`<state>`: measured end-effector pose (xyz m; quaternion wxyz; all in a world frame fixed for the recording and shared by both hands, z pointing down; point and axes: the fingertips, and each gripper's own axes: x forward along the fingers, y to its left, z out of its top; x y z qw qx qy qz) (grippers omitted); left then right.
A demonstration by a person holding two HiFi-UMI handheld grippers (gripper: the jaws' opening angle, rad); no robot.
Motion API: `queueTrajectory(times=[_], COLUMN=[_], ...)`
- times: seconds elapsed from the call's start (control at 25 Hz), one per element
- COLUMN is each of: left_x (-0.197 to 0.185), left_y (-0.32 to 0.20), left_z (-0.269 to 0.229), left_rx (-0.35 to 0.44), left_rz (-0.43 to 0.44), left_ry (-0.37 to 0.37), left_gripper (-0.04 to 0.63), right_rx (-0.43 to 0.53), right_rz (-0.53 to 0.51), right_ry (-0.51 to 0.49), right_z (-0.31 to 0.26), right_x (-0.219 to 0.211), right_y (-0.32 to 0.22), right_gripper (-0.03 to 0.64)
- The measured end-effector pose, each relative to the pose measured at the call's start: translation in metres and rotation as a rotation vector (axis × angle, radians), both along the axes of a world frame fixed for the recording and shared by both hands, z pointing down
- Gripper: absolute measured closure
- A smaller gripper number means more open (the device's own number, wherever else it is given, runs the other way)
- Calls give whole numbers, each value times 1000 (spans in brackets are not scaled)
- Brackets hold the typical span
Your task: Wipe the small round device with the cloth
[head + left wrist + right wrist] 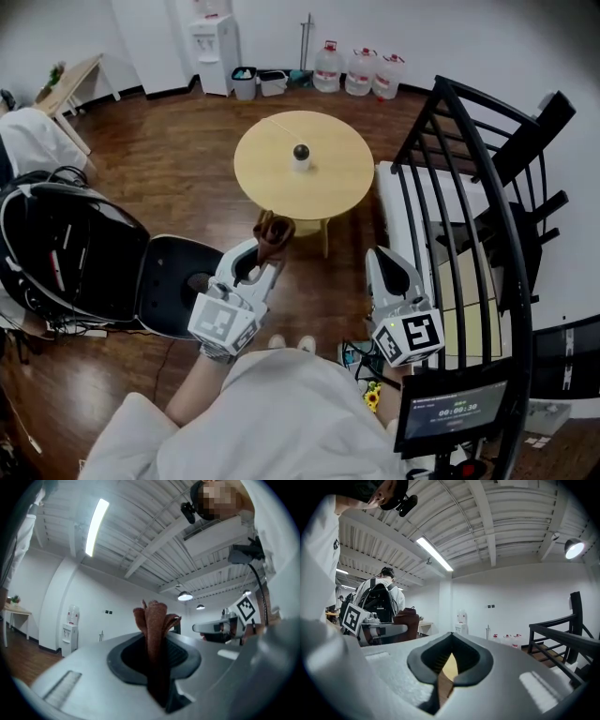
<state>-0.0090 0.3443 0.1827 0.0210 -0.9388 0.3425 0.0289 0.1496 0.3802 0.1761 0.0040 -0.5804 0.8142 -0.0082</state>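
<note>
The left gripper (261, 255) is clenched on the brown cloth (154, 620). The jaws pinch its lower part, and the bunched top stands up beyond the fingertips, so the picking-up of the cloth looks done. The small round device (301, 155), dark on top with a white base, stands well ahead of those fingertips near the middle of the round wooden table (347, 178). It is clear of the cloth and a little to the right of the line the left jaws point along. Nothing touches it, so I judge the wiping itself not yet begun: the cloth has to be carried forward to the device and rubbed over it. The right gripper (382, 261) is pressed fully together on nothing, with only a sliver of the tabletop showing past its tips. It hangs well short of the device, perhaps ready to steady it.
</note>
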Motion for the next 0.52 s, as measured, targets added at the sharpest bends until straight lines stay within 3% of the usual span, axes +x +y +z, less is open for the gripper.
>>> queueTrajectory(times=[0.2, 0.52], left_x=[-3, 24], left_y=[-1, 8], left_z=[-5, 8], left_rx=[-5, -36], left_rz=[-2, 30], left_ry=[4, 21], left_gripper=[520, 520], right_rx=[3, 20], right_rz=[-12, -34], right_ry=[8, 9], right_z=[-3, 9], right_x=[-9, 8], right_y=[-2, 1], right_gripper=[614, 614])
